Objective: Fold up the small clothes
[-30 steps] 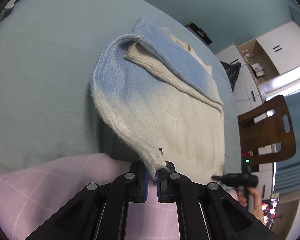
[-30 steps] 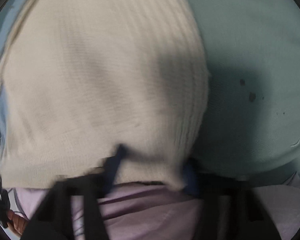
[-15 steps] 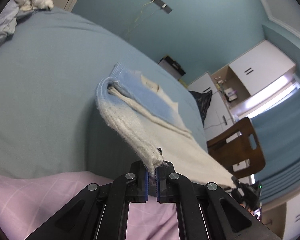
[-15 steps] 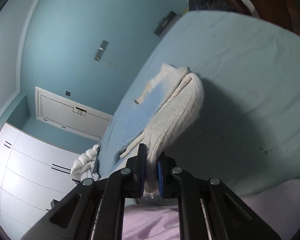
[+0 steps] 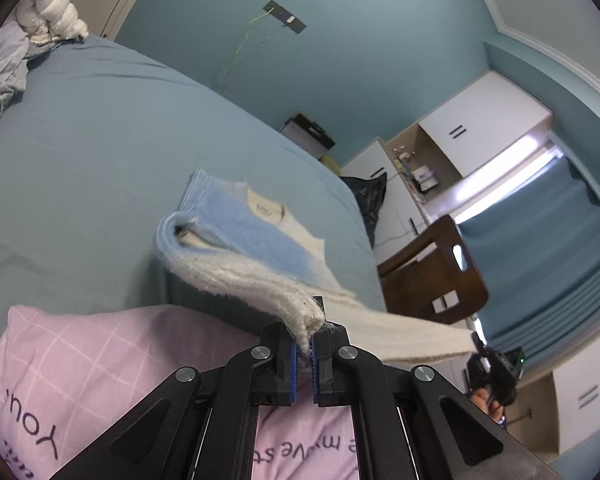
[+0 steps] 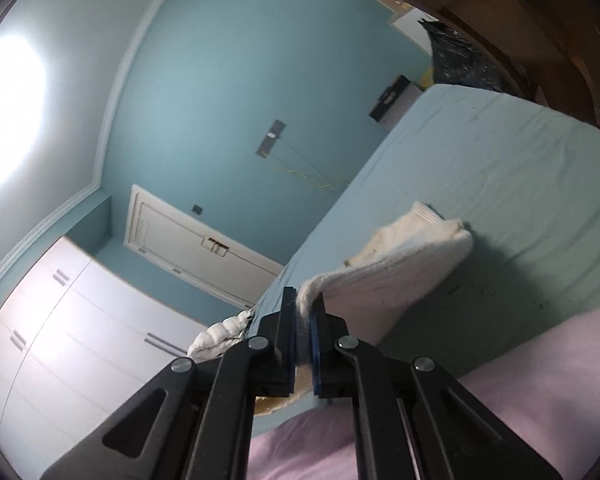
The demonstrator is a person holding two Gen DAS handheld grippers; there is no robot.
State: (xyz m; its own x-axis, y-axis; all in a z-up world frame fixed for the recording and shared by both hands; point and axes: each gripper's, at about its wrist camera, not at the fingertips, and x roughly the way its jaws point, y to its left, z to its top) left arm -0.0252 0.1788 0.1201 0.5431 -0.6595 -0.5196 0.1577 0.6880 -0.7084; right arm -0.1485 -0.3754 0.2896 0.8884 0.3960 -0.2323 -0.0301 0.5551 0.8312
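Ahead of both grippers: blue bed (image 5: 80, 152), wide and bare beyond the fold. Below them, near edge: pink quilt (image 5: 100, 360).

Sweater (image 5: 236, 240), cream fading to blue, half lifted: far part with collar resting on bed, near hem raised and stretched between the two grippers.

Left gripper (image 5: 305, 354): clamped on one hem corner, cloth bunched between blue pads. Right gripper (image 6: 303, 346): clamped on the other corner, thick knit edge pinched between jaws, rest draping forward and down to bed.

Step in hand, by judgement: carrying near hem over toward collar for a half fold. To do it well: keep both corners level and hem taut, move both forward together, lay hem edge onto far edge squarely, lower before letting go, so no skew or bunching. Risk: fuzzy knit slipping from one grip, or far layer dragging along bed.
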